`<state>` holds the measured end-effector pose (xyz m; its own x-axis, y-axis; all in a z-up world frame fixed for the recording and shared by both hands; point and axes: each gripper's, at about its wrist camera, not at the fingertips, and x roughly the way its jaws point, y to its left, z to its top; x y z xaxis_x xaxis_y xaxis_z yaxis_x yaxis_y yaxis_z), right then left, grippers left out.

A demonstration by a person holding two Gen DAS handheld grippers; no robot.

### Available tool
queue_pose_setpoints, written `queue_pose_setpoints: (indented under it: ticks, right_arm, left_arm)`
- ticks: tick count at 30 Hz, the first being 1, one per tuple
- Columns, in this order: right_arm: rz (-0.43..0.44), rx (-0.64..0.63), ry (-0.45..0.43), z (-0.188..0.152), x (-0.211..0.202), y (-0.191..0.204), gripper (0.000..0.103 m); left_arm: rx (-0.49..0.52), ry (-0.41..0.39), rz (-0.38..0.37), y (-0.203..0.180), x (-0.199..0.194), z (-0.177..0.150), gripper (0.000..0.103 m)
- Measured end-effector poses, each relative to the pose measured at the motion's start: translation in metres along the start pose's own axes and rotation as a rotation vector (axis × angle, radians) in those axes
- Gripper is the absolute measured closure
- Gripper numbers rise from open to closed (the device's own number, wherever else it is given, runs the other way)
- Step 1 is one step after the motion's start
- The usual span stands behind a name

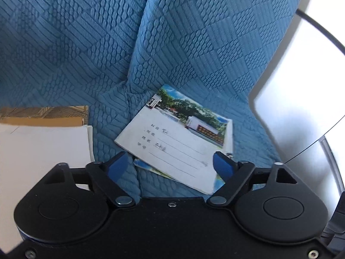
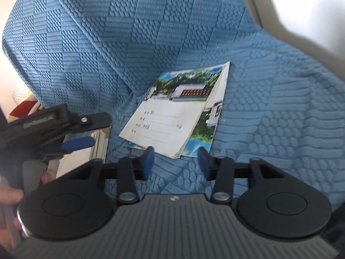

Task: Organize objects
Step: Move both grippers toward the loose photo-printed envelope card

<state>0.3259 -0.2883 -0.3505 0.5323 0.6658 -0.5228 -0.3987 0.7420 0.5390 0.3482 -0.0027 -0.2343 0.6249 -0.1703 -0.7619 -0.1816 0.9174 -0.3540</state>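
A thin exercise notebook (image 1: 179, 142) with a photo of trees and a building on its cover lies on another like it on the blue quilted sofa seat (image 1: 112, 112). My left gripper (image 1: 170, 161) is open, its blue pads on either side of the notebook's near edge, not clamping it. In the right wrist view the same notebooks (image 2: 172, 120) lie just ahead of my right gripper (image 2: 175, 158), which is open and empty. The left gripper (image 2: 84, 133) shows there at the left, held by a hand.
A stack of white paper and a yellow-brown book (image 1: 43, 133) lies on the seat at the left. The sofa back (image 1: 194, 32) rises behind. A pale grey armrest (image 1: 301, 108) with a black cable (image 1: 319, 26) is at the right.
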Motion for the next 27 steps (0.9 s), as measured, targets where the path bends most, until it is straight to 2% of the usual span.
queue_pose_setpoints:
  ticks: [7,11,14,21,24,27]
  right_arm:
    - [0.019,0.049,0.026,0.01,0.026,-0.014,0.071]
    - [0.028,0.048,0.041,0.013,0.039,-0.015,0.072]
    - [0.037,0.051,0.042,0.013,0.043,-0.016,0.072]
    - [0.06,0.095,0.04,0.014,0.047,-0.022,0.075]
    - [0.077,0.123,0.04,0.015,0.047,-0.027,0.075]
    - [0.097,0.148,0.039,0.014,0.046,-0.033,0.076]
  left_arm:
    - [-0.002,0.057,0.025,0.023,0.035,0.018,0.035]
    - [-0.025,0.108,0.019,0.037,0.057,0.024,0.036]
    - [-0.035,0.111,0.052,0.045,0.069,0.029,0.036]
    - [-0.043,0.115,0.071,0.051,0.084,0.044,0.039]
    - [-0.022,0.172,0.059,0.046,0.093,0.045,0.04]
    - [0.023,0.197,0.09,0.037,0.098,0.045,0.037]
